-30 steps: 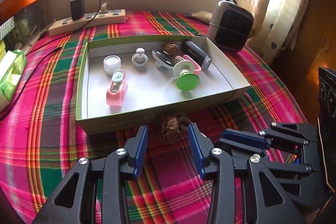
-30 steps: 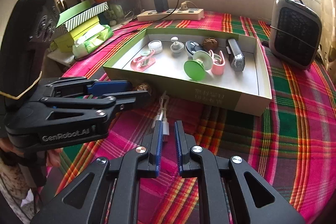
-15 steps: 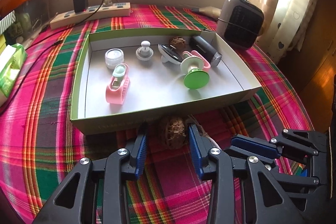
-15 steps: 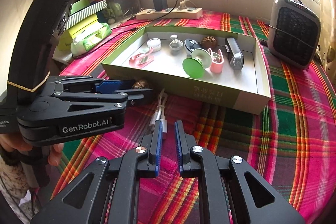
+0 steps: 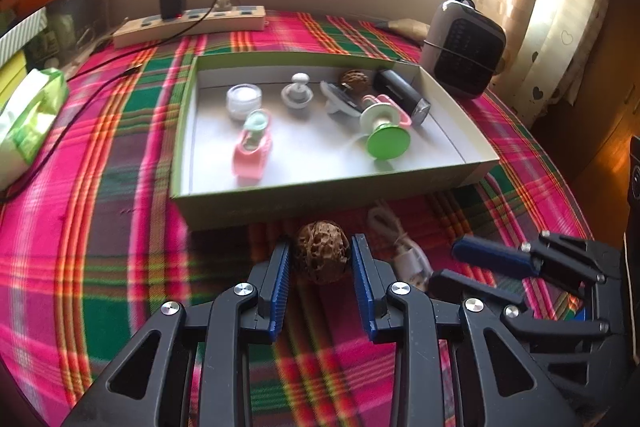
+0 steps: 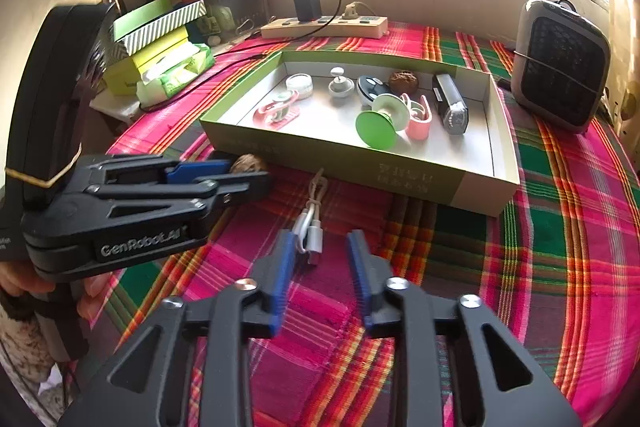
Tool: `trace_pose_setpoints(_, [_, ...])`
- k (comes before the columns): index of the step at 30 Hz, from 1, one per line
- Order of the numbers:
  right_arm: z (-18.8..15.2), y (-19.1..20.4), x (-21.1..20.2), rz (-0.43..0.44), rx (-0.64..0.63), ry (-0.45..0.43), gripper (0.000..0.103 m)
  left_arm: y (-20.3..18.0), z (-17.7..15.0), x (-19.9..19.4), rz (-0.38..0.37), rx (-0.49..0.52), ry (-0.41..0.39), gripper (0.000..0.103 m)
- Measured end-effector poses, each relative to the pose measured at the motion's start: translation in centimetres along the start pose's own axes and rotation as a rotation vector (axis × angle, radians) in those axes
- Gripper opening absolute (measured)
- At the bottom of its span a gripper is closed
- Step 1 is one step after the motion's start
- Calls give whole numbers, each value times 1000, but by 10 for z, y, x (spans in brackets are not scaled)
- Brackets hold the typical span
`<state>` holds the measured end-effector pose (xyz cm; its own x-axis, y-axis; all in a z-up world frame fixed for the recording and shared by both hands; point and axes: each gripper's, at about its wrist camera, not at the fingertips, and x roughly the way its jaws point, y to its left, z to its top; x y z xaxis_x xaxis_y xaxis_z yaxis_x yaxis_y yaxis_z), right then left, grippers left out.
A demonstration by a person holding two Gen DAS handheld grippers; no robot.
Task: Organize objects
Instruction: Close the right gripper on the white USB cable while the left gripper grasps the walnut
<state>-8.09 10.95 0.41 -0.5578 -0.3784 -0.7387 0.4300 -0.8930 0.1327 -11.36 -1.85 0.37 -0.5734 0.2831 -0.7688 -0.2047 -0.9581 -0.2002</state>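
The left tongs (image 5: 320, 267) are straddling the walnut (image 5: 322, 257), spread wide and not yet gripping — round, it could be rolling away as they close. The right tongs (image 6: 322, 259) are hanging open over the white cable (image 6: 310, 227), both lying just outside the box's (image 5: 320, 199) near wall.

The box (image 5: 320, 199) sits mid-table (image 5: 100, 235). Before its near wall lies the walnut (image 5: 322, 257), between the left gripper (image 5: 320, 267) fingers, with the cable (image 6: 312, 227) to its right (ahead of the right gripper (image 6: 320, 259)). Behind the box: power strip (image 5: 192, 23); right-rear: heater (image 5: 464, 47).
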Motion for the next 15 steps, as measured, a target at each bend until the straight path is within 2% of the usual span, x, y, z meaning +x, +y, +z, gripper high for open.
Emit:
trace_pose_setpoints(1, [0,1,1,1,-1,0,40,1,-2,-2,1,-2,0,28])
trace_pose_setpoints(5, [2,8,4,-9,-18,5,41,6,-8,-8,33,-2,-11,28])
trace_pose_setpoints(15, [6,20,22,-140,-70,52,41,17,-18,-14,70,-26,-1,28])
